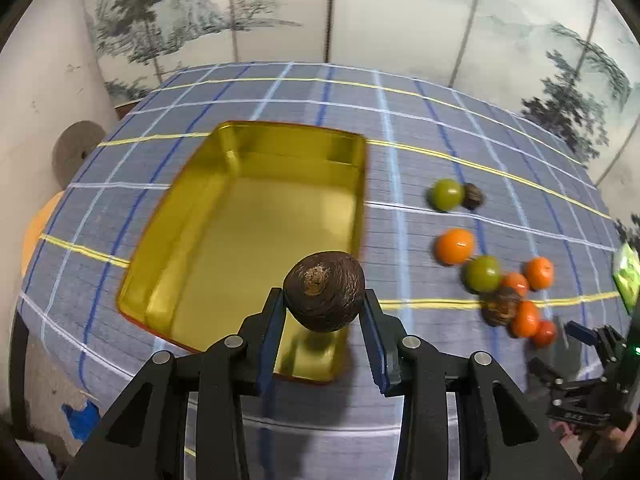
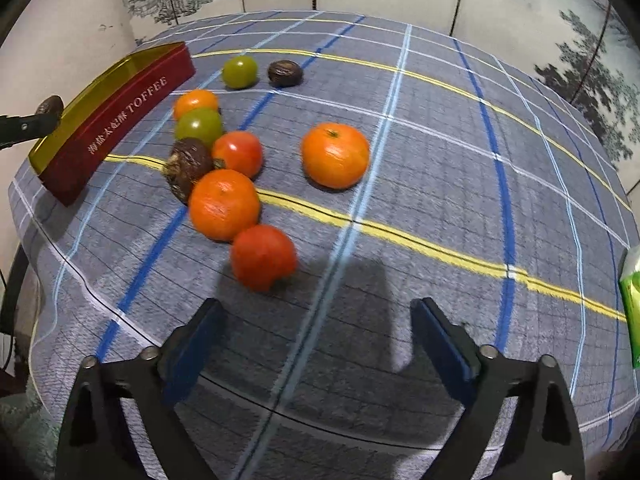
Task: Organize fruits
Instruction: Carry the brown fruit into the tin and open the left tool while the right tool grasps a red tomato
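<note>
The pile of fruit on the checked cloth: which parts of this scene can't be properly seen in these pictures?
- Brown fruit in the pile: right wrist view, half hidden behind an orange.
- Green packet: cut off by the right edge.
- Held brown fruit: its underside faces away, left wrist view.
- Tin: near corner hidden by the left tool.

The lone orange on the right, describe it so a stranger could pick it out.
Start at the red toffee tin, then cross the fruit cluster beside it. The orange sits alone past the cluster, touching nothing, a green stem spot on top.
</note>
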A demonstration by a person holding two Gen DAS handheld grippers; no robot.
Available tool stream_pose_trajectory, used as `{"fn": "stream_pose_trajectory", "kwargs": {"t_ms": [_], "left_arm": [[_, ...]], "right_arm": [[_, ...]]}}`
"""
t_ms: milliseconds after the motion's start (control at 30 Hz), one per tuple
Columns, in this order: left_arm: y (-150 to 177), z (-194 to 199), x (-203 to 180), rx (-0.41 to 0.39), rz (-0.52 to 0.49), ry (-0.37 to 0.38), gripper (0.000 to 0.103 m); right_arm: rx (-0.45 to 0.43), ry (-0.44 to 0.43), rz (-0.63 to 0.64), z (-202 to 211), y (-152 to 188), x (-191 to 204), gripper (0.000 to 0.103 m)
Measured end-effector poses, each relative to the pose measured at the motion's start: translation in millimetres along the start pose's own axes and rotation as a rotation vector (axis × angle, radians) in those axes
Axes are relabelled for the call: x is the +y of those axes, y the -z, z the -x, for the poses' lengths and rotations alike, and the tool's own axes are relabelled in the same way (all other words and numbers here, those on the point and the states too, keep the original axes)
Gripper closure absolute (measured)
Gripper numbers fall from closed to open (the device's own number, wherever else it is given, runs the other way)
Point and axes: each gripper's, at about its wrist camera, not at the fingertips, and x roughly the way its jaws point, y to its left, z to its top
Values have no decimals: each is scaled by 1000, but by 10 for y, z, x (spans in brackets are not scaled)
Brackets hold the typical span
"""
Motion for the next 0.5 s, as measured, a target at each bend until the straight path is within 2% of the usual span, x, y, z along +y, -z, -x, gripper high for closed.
{"fn": "stream_pose_trajectory", "kwargs": {"t_ms": [200,400,500], "left_arm": [[14,-146,253,29,46,-32,64],[40,-282,330,59,60,-46,64],[53,-343,332,75,62,-44,64]], "right_arm": [[-15,-13,11,7,-75,83,34],[-25,-31,36,12,-119,152,53],[-27,-37,38,20,-125,175,60]]}}
